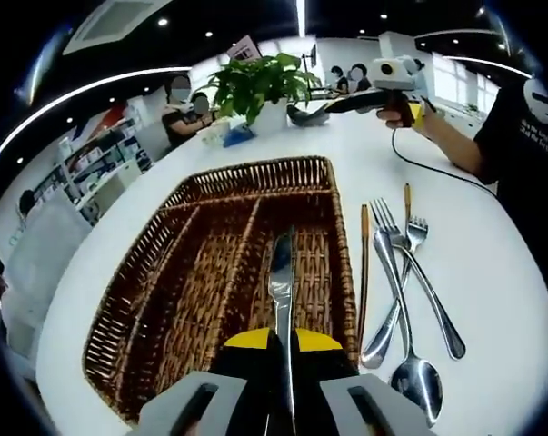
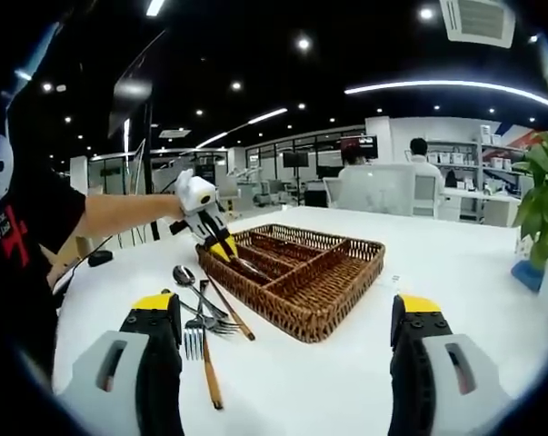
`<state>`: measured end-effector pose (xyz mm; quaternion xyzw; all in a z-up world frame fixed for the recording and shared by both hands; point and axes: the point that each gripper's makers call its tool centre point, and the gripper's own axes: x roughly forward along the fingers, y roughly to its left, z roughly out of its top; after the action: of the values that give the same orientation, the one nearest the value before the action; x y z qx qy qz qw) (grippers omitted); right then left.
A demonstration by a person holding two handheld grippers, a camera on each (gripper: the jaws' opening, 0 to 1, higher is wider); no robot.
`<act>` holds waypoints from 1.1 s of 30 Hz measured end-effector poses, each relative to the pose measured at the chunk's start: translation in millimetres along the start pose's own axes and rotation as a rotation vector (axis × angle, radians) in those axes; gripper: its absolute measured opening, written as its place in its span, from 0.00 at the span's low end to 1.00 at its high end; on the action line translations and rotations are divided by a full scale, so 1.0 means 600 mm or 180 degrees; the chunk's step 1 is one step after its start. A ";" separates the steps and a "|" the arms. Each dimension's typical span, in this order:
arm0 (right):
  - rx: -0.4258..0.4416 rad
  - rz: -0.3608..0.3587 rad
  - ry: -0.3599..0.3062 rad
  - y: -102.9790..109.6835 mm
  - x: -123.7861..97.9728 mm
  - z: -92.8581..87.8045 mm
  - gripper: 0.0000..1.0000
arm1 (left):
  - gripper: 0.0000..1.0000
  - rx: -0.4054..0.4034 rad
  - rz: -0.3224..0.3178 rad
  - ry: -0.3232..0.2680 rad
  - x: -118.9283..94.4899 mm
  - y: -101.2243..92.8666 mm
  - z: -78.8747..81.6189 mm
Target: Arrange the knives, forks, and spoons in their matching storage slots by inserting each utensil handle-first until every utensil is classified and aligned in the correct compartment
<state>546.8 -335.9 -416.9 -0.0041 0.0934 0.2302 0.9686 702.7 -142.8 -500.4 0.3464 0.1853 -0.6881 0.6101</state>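
While clamping knife (image 1: 281, 282): left claw (image 1: 281, 381) over basket (image 1: 210, 195)

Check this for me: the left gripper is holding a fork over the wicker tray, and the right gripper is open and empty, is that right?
Not quite. The left gripper holds a knife, not a fork, as the left gripper view shows; its blade points out over the wicker tray. The right gripper is indeed open and empty.

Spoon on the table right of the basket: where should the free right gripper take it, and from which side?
Probably mid-handle, from above. The spoon lies flat beside the wicker basket, its handle crossing the forks, so the stretch just above the bowl looks freest. The right gripper is open, jaws spread; set them across the handle.
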 end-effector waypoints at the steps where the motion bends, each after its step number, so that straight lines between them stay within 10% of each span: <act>1: 0.0011 0.0006 0.0006 0.000 0.002 -0.002 0.99 | 0.06 -0.0010 -0.0017 -0.0004 0.003 0.000 0.000; 18: -0.0027 0.0038 0.0064 0.002 0.006 -0.007 0.98 | 0.07 -0.0334 -0.0504 0.0097 0.028 -0.020 -0.019; 33: -0.0010 0.0035 0.0068 0.000 0.006 -0.009 0.98 | 0.23 -0.0154 -0.0273 -0.0103 0.011 0.005 -0.010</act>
<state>548.9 -334.4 -423.0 -0.0076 0.1034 0.2356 0.9663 706.7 -144.2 -508.5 0.3122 0.2067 -0.7145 0.5911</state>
